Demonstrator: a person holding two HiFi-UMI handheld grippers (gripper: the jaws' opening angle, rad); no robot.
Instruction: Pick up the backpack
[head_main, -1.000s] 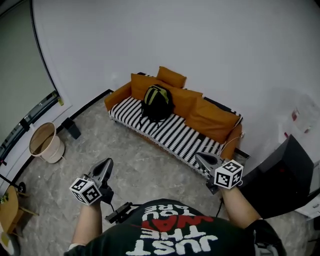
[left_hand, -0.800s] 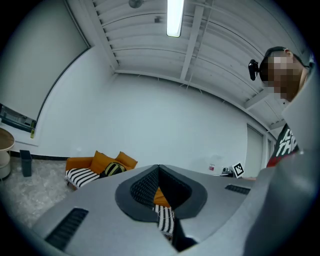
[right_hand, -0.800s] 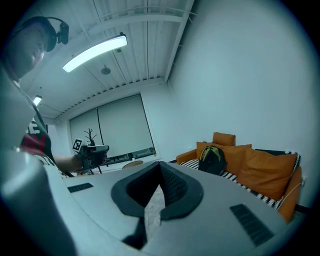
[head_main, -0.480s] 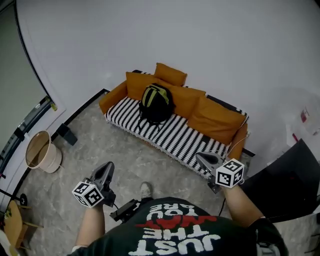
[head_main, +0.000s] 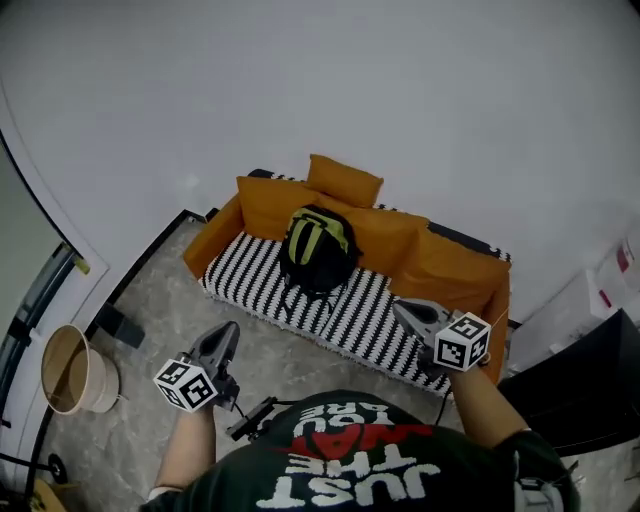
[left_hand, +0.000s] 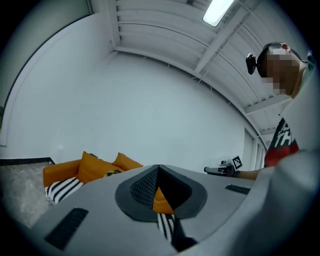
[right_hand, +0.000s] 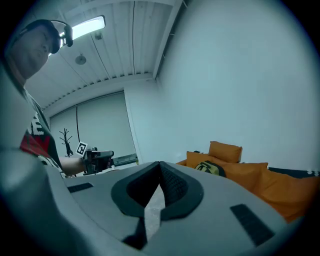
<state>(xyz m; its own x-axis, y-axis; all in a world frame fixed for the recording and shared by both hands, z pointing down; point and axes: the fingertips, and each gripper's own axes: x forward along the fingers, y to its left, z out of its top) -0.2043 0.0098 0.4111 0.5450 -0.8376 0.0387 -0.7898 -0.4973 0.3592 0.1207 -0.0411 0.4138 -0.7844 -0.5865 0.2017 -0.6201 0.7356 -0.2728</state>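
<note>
A black backpack with yellow-green trim stands upright on the striped seat of an orange sofa, leaning on the back cushions. My left gripper is held over the floor, short of the sofa's front edge, shut and empty. My right gripper hovers over the sofa's right part, also shut with nothing in it. In the left gripper view the jaw tips of the left gripper meet, and the backpack peeks over them. The right gripper view shows the right gripper closed and the backpack far ahead.
Orange cushions line the sofa's back against a white wall. A round tan basket stands on the floor at the left, beyond a small black object. Dark furniture and a white box stand at the right.
The person has walked toward the sofa, which now sits lower and nearer in the head view. Both grippers moved forward with the person and stayed shut.
</note>
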